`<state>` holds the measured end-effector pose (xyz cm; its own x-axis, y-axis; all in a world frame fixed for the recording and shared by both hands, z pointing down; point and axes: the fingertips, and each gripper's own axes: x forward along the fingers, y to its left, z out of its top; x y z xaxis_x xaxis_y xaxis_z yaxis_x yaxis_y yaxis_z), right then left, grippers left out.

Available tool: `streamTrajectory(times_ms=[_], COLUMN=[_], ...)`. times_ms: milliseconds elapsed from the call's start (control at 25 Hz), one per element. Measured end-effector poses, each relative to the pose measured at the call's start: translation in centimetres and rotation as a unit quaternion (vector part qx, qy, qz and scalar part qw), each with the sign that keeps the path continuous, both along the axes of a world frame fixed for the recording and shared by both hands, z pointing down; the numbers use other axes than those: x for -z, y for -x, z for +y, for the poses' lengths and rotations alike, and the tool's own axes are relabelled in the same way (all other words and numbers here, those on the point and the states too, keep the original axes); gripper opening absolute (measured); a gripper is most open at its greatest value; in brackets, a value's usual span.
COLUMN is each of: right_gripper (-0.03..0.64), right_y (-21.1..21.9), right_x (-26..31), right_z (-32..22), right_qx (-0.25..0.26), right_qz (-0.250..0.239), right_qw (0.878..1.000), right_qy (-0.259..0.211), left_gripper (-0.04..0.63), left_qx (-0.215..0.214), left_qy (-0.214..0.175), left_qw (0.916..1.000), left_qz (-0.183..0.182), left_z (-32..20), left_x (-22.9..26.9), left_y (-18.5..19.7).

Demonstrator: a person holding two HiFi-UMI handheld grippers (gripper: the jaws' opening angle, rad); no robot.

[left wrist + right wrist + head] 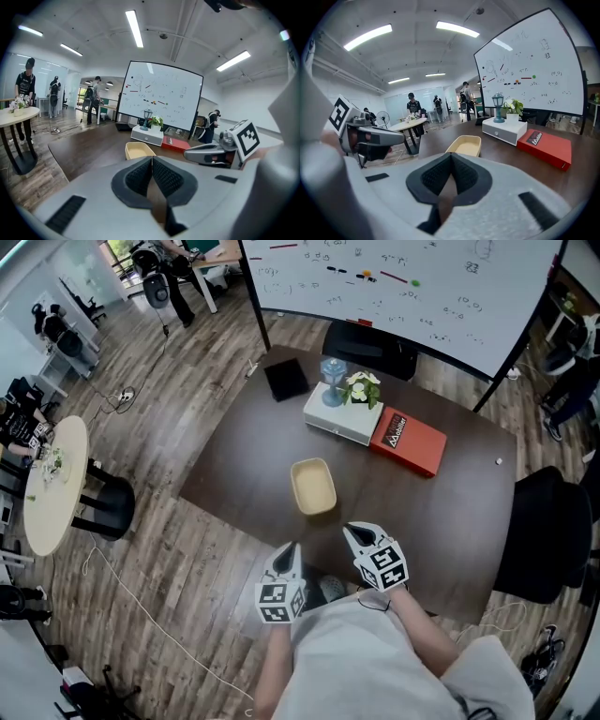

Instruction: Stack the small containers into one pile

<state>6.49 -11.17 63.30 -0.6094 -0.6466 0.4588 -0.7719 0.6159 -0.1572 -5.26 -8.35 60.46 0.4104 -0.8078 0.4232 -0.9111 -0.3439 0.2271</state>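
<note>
beige containers [313,487] stacked (count unclear); left tool [292,549] and right tool [352,532] both closed, empty

Matt, seemingly plastic container [313,487] on smooth wood table [450,512].

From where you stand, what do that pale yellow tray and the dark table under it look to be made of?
The pale yellow rectangular tray looks like moulded plastic: smooth, matt walls, rounded corners and one even colour. The dark brown table looks like wood or a wood-look laminate: faint grain streaks and a low sheen, though the pictures cannot settle which.
</note>
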Motion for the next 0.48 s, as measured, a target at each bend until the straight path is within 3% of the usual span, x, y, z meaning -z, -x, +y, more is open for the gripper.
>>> streamTrajectory(times_ms=[240,480], right_gripper=[0.003,0.003], right_y=[0.8,1.0], right_x=[0.4,0.9], right_z=[0.2,0.7], right_qx=[-0.014,-0.028], right_qz=[0.007,0.014], right_qw=[1.000,0.999], right_qy=[-0.017,-0.032], left_gripper=[0.006,0.006], left_qx=[0.007,0.033], left_qy=[0.003,-0.017], left_qw=[0.9999,0.9993], left_qz=[-0.008,0.007], left_z=[0.0,-0.1], left_x=[-0.2,0.2], left_y=[-0.4,0.5])
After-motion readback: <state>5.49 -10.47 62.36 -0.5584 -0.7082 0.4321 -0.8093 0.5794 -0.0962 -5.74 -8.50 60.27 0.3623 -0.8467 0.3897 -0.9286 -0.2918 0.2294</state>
